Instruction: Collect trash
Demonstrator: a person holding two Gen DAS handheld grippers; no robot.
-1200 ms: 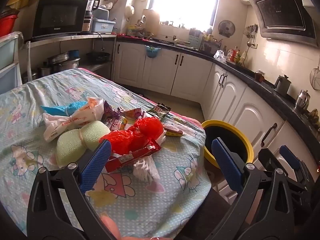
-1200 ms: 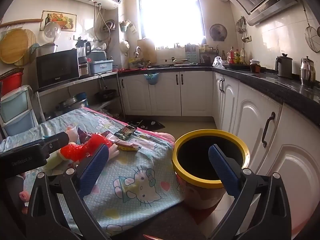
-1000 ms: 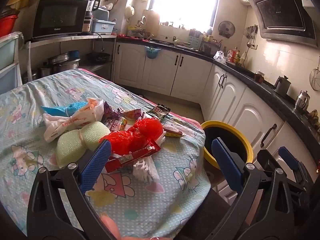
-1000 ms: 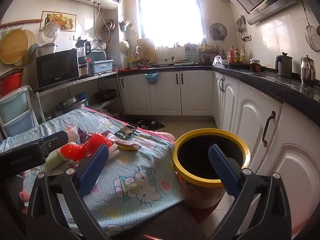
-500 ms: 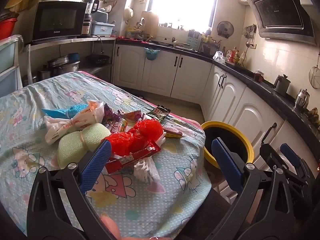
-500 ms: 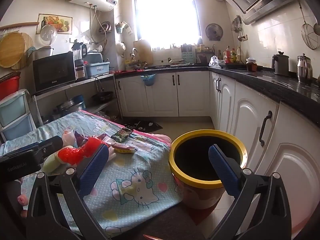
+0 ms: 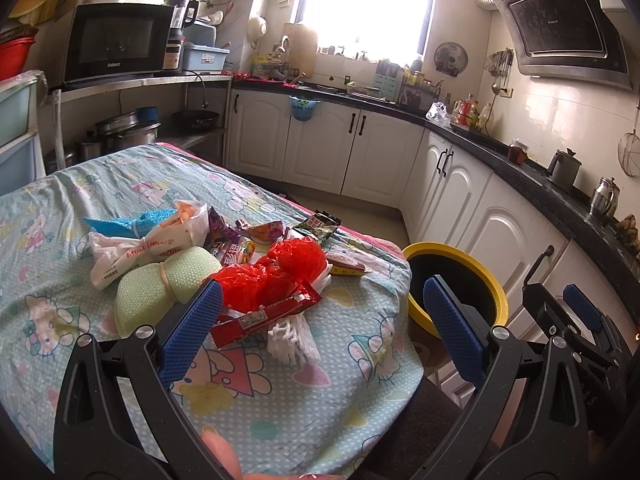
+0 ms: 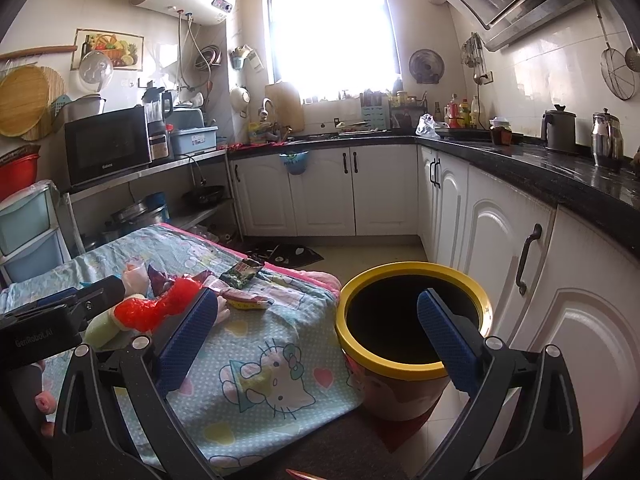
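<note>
**Kitchen trash collection: both grippers raised, nothing held**

Left gripper (image 7: 320, 316): held above the near end of the bench (image 7: 280, 412), angled down over the cloth. Jaws spread wide, nothing between them. Its left blue pad sits in front of the trash pile, no contact visible. A fingertip (image 7: 218, 452) shows at the lower edge.

Right gripper (image 8: 316, 332): held level beside the bench, facing the trash bin (image 8: 416, 370). Jaws wide apart, empty, framing the bin's mouth.

Trash, heaped near the bench's right end:
- red plastic bag (image 7: 276, 272), crumpled, centre of pile
- red wrapper (image 7: 266, 316), lying against the bag's near side
- white shredded piece (image 7: 288, 334), just beside the wrapper
- green sponge (image 7: 160, 284), banded, left of the bag
- white plastic bag (image 7: 148, 248), behind the sponge
- green packet (image 7: 318, 226), far edge

Trash bin: yellow-rimmed, on the floor just beside the bench's right corner.
</note>
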